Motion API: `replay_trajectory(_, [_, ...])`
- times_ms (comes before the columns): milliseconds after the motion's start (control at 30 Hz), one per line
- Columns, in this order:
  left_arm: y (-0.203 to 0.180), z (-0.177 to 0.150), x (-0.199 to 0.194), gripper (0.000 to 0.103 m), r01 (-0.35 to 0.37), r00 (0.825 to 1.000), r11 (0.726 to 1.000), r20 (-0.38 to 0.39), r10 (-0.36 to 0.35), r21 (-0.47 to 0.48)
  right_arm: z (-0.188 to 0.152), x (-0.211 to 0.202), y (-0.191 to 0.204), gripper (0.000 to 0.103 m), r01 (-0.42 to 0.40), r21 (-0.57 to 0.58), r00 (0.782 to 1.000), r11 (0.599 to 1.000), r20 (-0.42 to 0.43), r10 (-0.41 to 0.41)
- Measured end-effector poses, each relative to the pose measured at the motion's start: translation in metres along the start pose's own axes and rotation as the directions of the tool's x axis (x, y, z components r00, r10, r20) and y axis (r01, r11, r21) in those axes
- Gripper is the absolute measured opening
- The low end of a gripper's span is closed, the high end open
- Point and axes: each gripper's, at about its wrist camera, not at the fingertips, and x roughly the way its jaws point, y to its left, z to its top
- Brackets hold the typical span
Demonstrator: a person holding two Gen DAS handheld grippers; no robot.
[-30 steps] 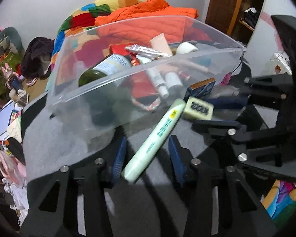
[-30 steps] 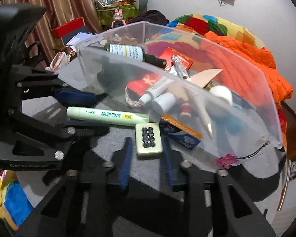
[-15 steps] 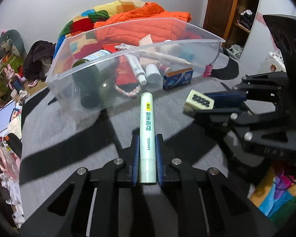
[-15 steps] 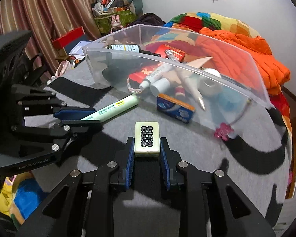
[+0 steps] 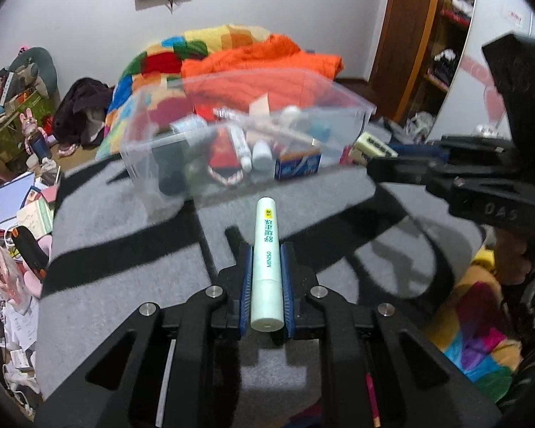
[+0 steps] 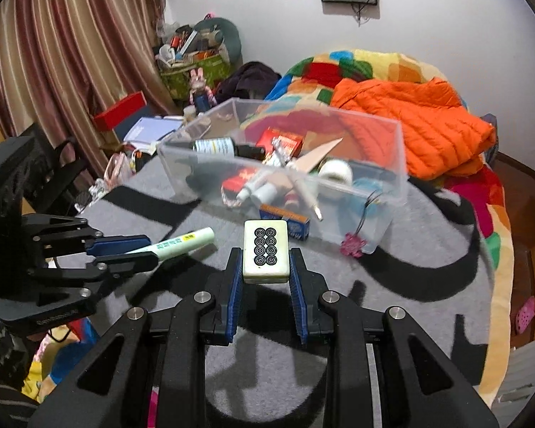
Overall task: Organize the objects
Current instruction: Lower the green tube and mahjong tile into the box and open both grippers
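A: Tube (image 5: 266,264) clamped near its base in the left gripper (image 5: 266,267), above the grey mat (image 5: 125,249); light, smooth, could swivel.

B: Mahjong tile (image 6: 266,251), hard and slick, pinched by the right gripper (image 6: 266,267), short of the clear bin (image 6: 392,185).

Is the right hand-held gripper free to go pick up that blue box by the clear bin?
Probably not yet. The right hand-held gripper is already shut on a mahjong tile, so its jaws are full. The blue box itself lies uncovered on the table just ahead, beside the bin.
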Motion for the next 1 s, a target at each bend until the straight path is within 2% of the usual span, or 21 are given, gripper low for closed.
replay_trajectory(433, [0.009,0.044,-0.040,0.015,0.004,0.986,0.999,0.168,0.003,-0.045,0.035,-0.020,-0.006,0.022,0.041,0.013,0.994,0.999,0.105,-0.042])
replay_trajectory(600, [0.018,0.064,-0.029,0.015,0.015,0.989,0.998,0.151,-0.005,-0.066,0.049,0.000,-0.012,0.022,0.059,0.046,0.996,0.997,0.065,-0.062])
replay_trajectory(767, [0.024,0.083,-0.006,0.015,-0.003,0.994,0.998,0.111,0.011,-0.070,0.061,0.025,-0.021,0.022,0.084,0.069,0.996,0.994,0.023,-0.086])
replay_trajectory(900, [0.026,0.095,0.013,0.015,0.028,0.997,0.997,0.076,-0.022,-0.075,0.072,0.045,-0.025,0.022,0.100,0.072,0.995,0.992,-0.003,-0.100])
replay_trajectory(1000, [0.027,0.102,0.026,0.015,0.022,0.998,0.997,0.063,-0.018,-0.073,0.078,0.057,-0.028,0.022,0.108,0.071,0.994,0.992,-0.018,-0.107])
